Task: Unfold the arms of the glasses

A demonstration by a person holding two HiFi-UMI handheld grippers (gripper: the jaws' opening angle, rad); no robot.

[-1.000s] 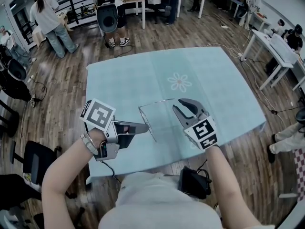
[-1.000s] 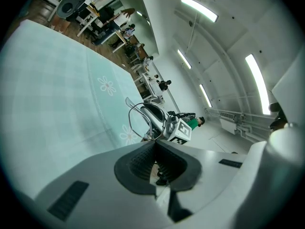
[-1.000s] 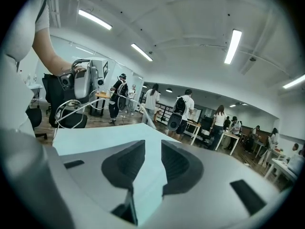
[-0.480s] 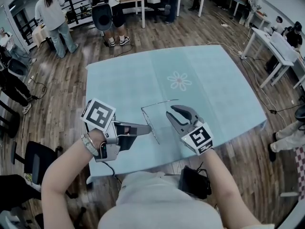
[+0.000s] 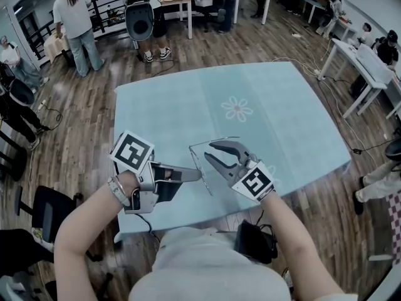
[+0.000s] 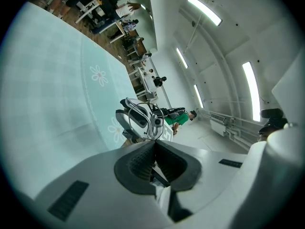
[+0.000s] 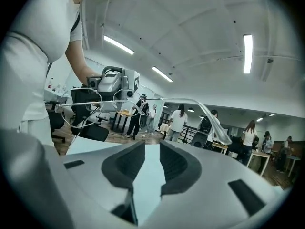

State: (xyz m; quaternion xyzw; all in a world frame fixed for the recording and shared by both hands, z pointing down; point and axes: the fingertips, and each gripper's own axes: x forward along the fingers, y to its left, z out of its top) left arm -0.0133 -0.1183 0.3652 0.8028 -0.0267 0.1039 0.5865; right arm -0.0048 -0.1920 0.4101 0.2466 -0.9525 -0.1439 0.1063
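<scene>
Clear-rimmed glasses [image 5: 198,165] hang above the near edge of the pale blue surface [image 5: 282,118], between your two grippers. In the head view their front runs from about 11 o'clock to 5 o'clock, and one thin arm [image 5: 216,141] stretches from its far end toward 2 o'clock.

Your left gripper [image 5: 199,175] points toward 3 o'clock, its jaws pinched together on the front of the glasses [image 6: 143,116], with the wire rim showing just past the tips. Your left hand [image 5: 128,184] sits behind its marker cube, forearm angled in from 7 o'clock.

Your right gripper [image 5: 208,151] points toward 10 o'clock, forearm coming in from 5 o'clock. Its jaws stand apart and grip nothing. In the right gripper view the glasses arm [image 7: 157,99] crosses just above them, its curved tip [image 7: 220,133] hanging at 3 o'clock.
</scene>
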